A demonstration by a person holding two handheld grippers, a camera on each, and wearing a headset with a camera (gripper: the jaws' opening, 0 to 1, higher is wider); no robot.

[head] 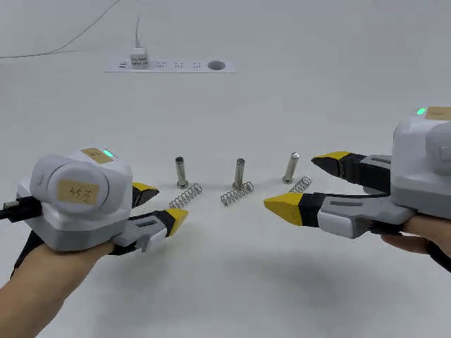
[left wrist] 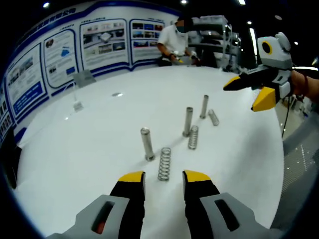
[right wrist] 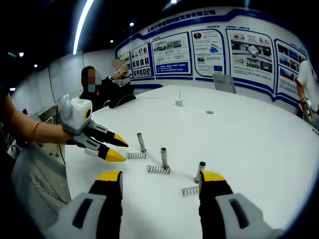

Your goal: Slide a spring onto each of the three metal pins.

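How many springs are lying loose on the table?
3, in the head view: left spring at the foot of the left pin, middle spring at the middle pin, right spring by the right pin. All lie flat, none on a pin.

No text can be read for sure. The tan sticker (head: 77, 191) on the back of the left gripper (head: 171, 201) carries handwritten marks, too blurred. The posters (left wrist: 102, 42) far beyond this gripper have print too small.
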